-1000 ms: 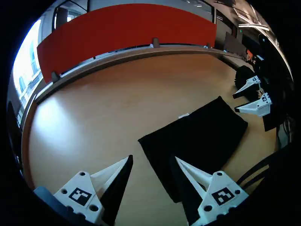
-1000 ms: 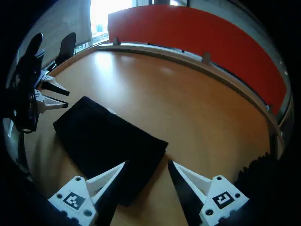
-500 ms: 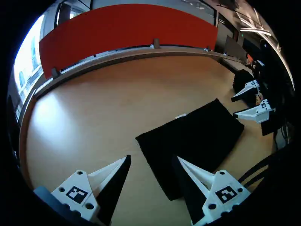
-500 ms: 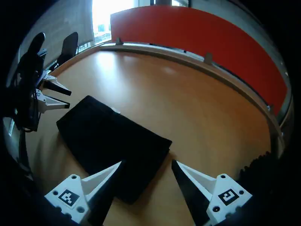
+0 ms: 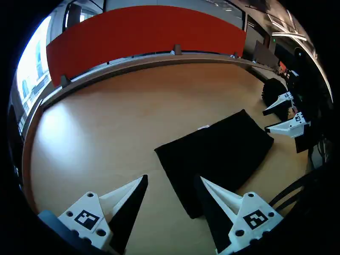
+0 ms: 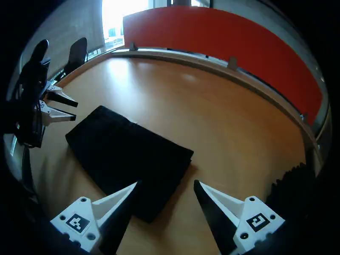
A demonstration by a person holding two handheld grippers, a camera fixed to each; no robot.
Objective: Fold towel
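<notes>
Towel (image 5: 216,163) is seen as a dark, already doubled rectangle lying flat on the bench (image 5: 106,127), just ahead of the left claw (image 5: 171,178) and partly behind one of its fingers. From the right claw (image 6: 166,182) it likewise lies just ahead and a little to one side. Both claws are held apart and empty above the wood, one at each short end of the cloth, facing each other across it.

A further fold is judged to be the step in hand (or the last one is being checked). For it to be done well, the two corners of one edge should be pinched through every layer at once. They should be lifted only a little, so that the lower layers are not dragged, and carried over until the edges are matched. The claws should be kept level with each other so that no skew is made.

A small pale tag (image 5: 204,126) is noticed at the edge of the towel farthest from the left claw, but nothing on it can be read. Square black-and-white markers (image 5: 90,219) are carried on the fingers; no words or brand are made out.
</notes>
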